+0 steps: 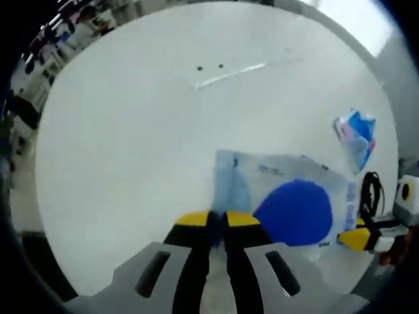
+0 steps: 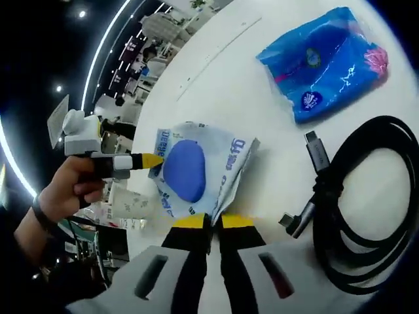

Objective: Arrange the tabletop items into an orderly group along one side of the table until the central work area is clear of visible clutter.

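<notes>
Item, pale packet with blue oval (image 2: pixel 190 171), lying mid-table (image 1: pixel 131 131) and pinched at opposite edges by left gripper (image 1: pixel 218 219) and right gripper (image 2: pixel 209 221), jaws clamped; best carried level, in unison, toward blue pouch (image 2: pixel 325 60) and coiled black cable (image 2: pixel 366 196).

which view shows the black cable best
The right gripper view: the coiled black cable lies whole on the white table, both plugs visible. In the left gripper view it is a small dark loop near the edge, its plugs indistinct.
</notes>
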Demonstrator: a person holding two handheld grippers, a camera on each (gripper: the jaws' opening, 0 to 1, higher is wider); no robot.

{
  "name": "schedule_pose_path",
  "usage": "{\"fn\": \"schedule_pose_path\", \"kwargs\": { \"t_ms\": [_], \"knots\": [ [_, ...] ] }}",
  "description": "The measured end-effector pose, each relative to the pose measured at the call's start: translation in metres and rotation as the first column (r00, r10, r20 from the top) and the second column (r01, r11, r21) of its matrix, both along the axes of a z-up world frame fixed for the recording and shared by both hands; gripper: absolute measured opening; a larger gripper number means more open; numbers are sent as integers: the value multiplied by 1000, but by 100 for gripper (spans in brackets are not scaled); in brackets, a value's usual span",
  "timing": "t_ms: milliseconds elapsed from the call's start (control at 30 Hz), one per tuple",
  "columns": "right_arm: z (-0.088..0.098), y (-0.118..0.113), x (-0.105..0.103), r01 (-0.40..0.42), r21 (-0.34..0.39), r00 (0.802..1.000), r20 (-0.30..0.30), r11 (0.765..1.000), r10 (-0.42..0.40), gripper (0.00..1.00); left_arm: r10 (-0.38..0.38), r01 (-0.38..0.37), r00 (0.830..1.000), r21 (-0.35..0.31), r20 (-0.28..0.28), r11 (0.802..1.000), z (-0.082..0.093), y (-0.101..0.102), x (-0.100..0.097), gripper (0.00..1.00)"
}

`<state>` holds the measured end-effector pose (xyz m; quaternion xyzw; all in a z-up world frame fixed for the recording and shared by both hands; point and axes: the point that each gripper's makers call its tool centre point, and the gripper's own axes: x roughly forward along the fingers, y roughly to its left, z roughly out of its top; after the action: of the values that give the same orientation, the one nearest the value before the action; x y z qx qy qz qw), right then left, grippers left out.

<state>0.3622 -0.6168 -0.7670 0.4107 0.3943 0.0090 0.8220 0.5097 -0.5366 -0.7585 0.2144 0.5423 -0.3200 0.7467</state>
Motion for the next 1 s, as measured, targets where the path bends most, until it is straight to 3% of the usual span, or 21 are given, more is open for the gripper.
{"fn": "schedule_pose_path", "kwargs": {
  "t_ms": [67, 300, 533, 600, 800, 1000],
  "knots": [
    [3, 0, 2, -22, -41, 1000, 13, 999, 23, 2, -21, 21, 1000, 23, 11, 1000, 1, -1, -1, 3],
    [13, -17, 4, -77, -181, 996, 20, 980, 82, 0, -18, 18, 1000, 12, 3, 1000, 13, -3, -9, 0],
    [29, -51, 11, -109, -325, 993, 16, 940, 121, 0, 8, -8, 1000, -12, 20, 1000, 32, -7, -28, 0],
    [32, -59, 13, -143, -370, 987, 13, 918, 159, 0, 13, -13, 999, -16, 34, 1000, 38, -8, -32, 0],
    [37, -76, 20, -185, -417, 978, 6, 890, 206, 0, 44, -43, 999, -27, 30, 999, 44, -4, -52, 0],
    [31, -78, 29, -255, -454, 961, -24, 854, 274, 0, 161, -161, 987, -39, -1, 986, 39, 6, -72, 0]
  ]
}}
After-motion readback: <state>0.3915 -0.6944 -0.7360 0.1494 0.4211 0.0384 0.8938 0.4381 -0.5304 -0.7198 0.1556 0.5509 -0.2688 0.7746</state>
